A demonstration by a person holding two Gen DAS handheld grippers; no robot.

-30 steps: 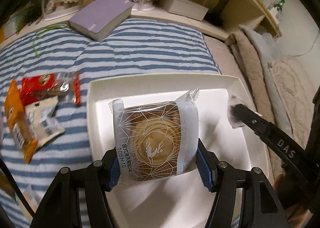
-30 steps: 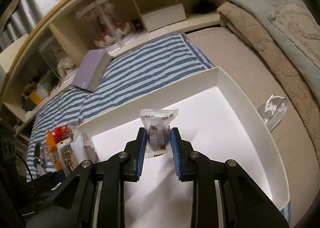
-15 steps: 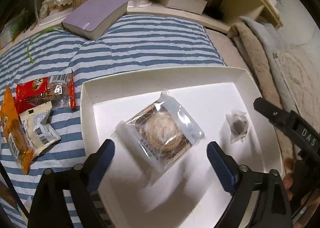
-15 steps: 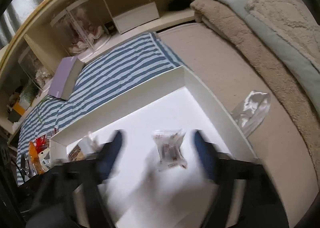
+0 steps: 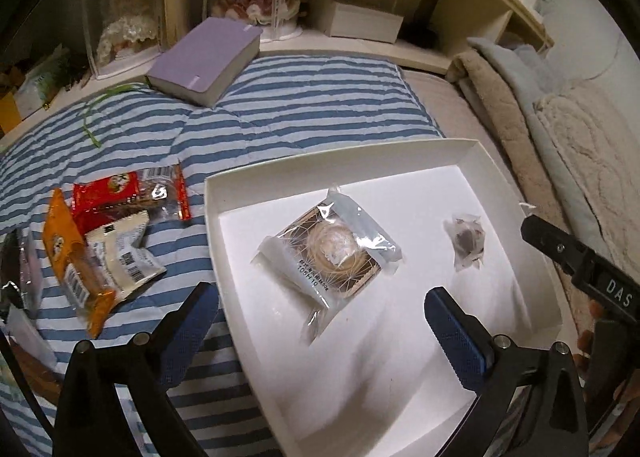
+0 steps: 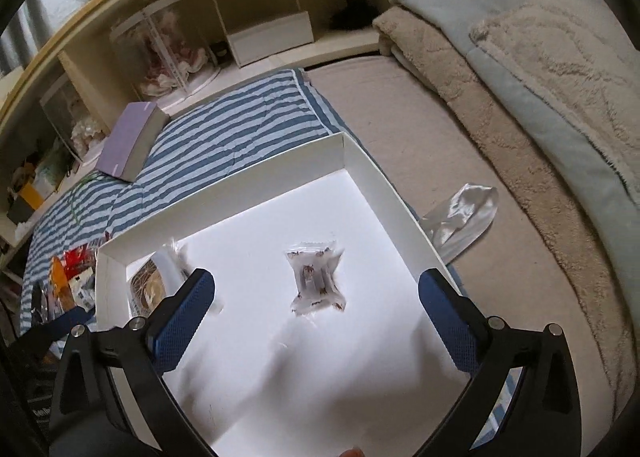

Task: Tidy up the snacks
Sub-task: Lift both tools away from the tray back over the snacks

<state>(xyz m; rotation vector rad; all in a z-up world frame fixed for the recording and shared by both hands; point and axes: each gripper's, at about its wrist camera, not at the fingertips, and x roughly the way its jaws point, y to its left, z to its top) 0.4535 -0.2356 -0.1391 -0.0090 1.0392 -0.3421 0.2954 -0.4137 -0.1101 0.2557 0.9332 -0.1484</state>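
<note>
Both grippers are seen above a white box (image 5: 500, 177), jaws opening, nothing pressed between the pads. Ahead of the left gripper (image 5: 320, 321), at its 12 o'clock, a wrapped round pastry (image 5: 332, 253) lies flat on the box floor; a small clear-wrapped candy (image 6: 316, 281) lies at 12 o'clock from the right gripper (image 6: 316, 309), apart from the pastry. At 9 o'clock of the box, a pile of snack packets (image 5: 108, 233) rests on a blue-striped quilt (image 5: 280, 105). At 11 o'clock a lilac book (image 5: 204, 59) lies at the quilt's far edge. At 3 o'clock, folded blankets (image 6: 520, 69) are stacked.
</note>
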